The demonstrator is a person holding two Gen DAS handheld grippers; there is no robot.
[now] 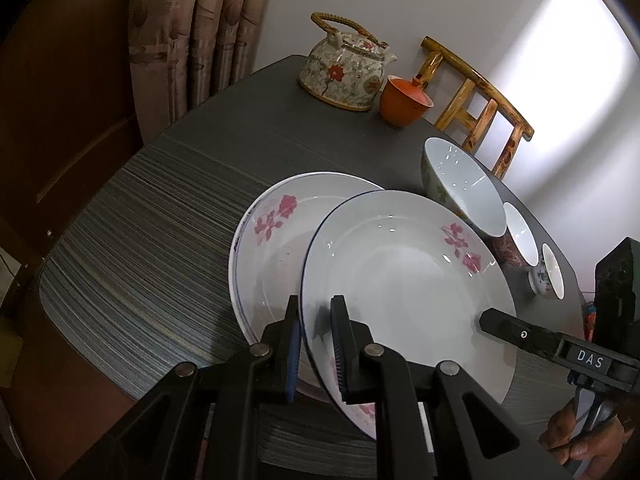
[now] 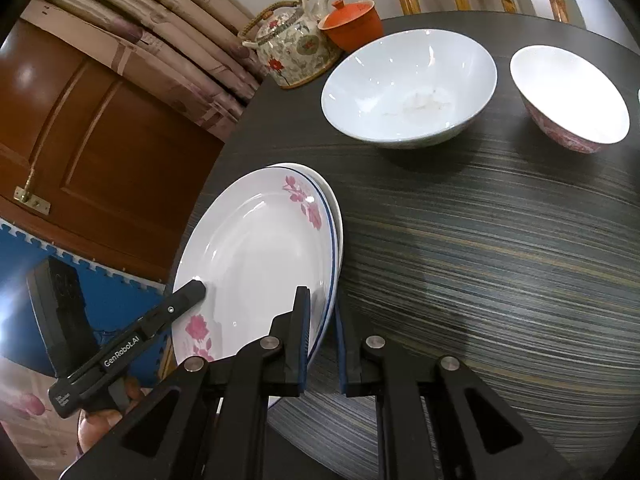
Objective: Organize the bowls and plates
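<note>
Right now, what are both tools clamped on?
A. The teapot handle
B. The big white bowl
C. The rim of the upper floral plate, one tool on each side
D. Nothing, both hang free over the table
C: the left tool and the right tool each pinch the rim of the upper floral plate, which partly overlaps a second plate; the big white bowl and the teapot stand untouched.

A dark striped round table (image 1: 132,248) fills the lower frame. At upper left hang beige patterned curtains (image 1: 192,32) beside a brown wooden door (image 2: 92,140). At upper right, 1 bamboo chair (image 1: 476,108) stands against a sunlit white wall (image 1: 520,40).
</note>
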